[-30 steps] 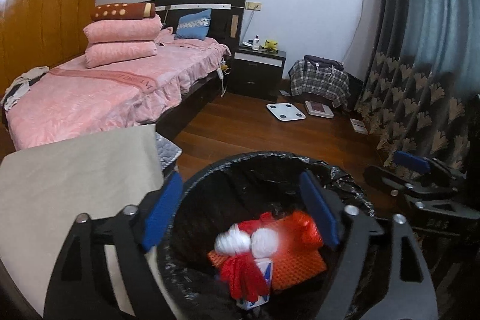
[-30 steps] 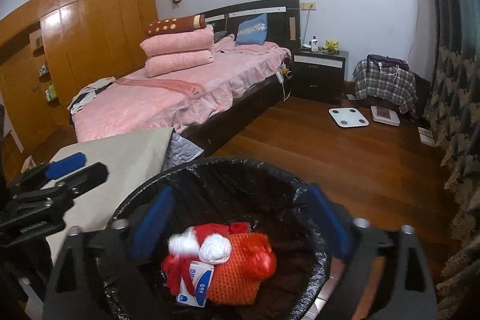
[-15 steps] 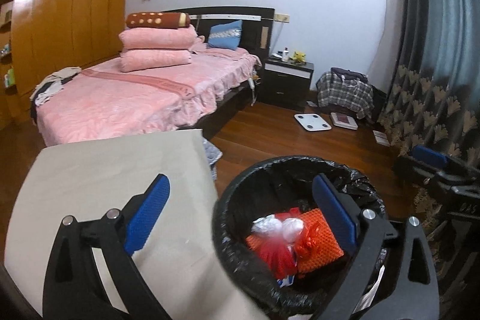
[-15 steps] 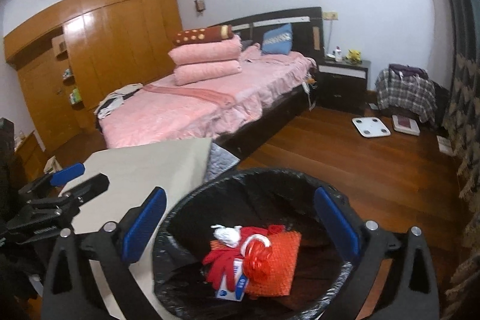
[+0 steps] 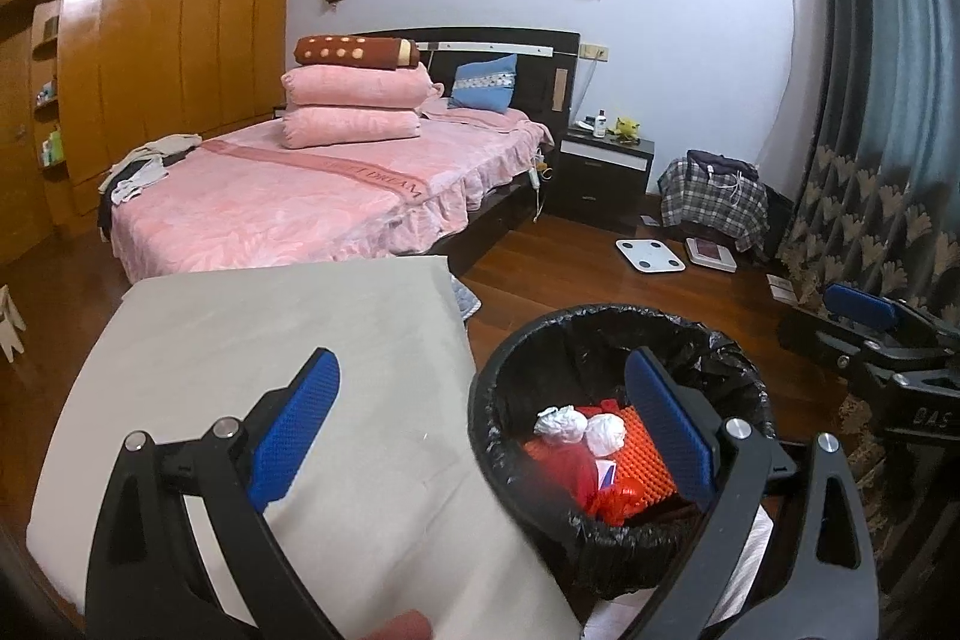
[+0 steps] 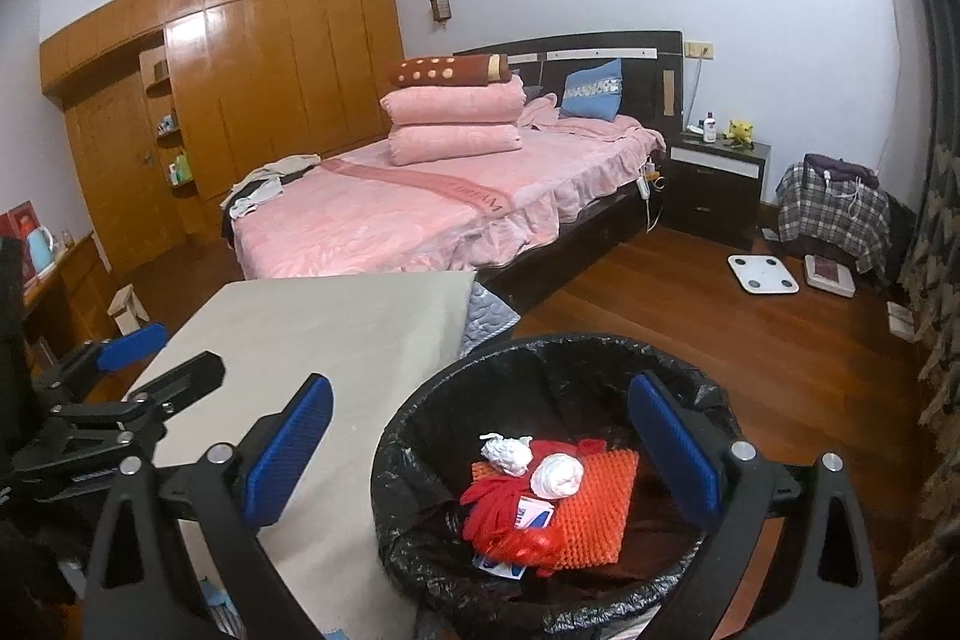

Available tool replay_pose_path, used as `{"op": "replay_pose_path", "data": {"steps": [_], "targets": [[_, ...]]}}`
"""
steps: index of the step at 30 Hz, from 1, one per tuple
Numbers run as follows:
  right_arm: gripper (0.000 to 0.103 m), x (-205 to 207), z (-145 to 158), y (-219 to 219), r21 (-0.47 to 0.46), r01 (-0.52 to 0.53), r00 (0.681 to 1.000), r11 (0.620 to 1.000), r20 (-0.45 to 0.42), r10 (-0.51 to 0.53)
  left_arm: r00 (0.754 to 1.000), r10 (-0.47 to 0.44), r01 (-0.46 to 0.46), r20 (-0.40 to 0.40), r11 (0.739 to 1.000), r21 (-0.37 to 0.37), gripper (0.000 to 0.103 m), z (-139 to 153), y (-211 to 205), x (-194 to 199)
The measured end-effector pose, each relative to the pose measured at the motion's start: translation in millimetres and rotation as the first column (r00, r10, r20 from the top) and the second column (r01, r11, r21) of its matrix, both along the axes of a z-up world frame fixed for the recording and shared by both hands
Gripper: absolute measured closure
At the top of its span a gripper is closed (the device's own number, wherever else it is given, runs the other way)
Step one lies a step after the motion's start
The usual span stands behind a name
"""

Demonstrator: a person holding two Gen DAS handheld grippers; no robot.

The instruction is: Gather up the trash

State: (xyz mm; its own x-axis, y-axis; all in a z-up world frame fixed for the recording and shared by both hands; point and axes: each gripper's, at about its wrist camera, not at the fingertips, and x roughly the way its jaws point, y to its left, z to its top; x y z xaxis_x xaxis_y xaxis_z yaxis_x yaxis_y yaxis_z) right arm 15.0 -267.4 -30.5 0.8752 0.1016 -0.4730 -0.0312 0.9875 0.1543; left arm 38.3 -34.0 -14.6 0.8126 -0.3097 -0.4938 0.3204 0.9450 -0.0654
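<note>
Both grippers hang above the black-lined trash bin (image 6: pixel 540 490), jaws spread wide, nothing between the pads. The left gripper (image 5: pixel 480 436) is released and empty; one blue pad sits over the grey table (image 5: pixel 252 352), the other over the bin mouth. The right gripper (image 6: pixel 480 448) is likewise released, straddling the bin's rim at 9 o'clock and its inside wall at 3 o'clock. In the left view the right gripper shows at 3 o'clock; in the right view the left one shows at 9 o'clock.

The trash is already in the bin: two white crumpled paper wads (image 6: pixel 534 463) on top, a red bag (image 6: pixel 510 520) under them, an orange knobbly mat (image 6: pixel 594 508) lying flat towards 3 o'clock, and a small white-and-blue packet (image 6: pixel 531 517) poking out beneath. It all lies loosely heaped, consistent with being dropped rather than placed.

The bin stands just beside the table's edge, likely so that things from the table go in with a short reach. The table surface looks bare in both views, so the collecting seems about done. Wide jaws fit a drop just made, or readiness for another pick; I can't tell which.

The pink bed (image 6: pixel 420 208) at 12 o'clock and the white scale (image 6: pixel 762 274) on the floor are well apart from the bin.
</note>
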Motion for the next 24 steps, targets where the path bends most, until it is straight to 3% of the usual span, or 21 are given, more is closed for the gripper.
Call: {"op": "replay_pose_path", "data": {"steps": [24], "targets": [[0.006, -26, 6, 26, -0.015, -0.046, 0.998, 0.999, 0.035, 0.046, 0.997, 0.044, -0.043, 0.058, 0.999, -0.015, 0.009, 14, 20, -42]]}}
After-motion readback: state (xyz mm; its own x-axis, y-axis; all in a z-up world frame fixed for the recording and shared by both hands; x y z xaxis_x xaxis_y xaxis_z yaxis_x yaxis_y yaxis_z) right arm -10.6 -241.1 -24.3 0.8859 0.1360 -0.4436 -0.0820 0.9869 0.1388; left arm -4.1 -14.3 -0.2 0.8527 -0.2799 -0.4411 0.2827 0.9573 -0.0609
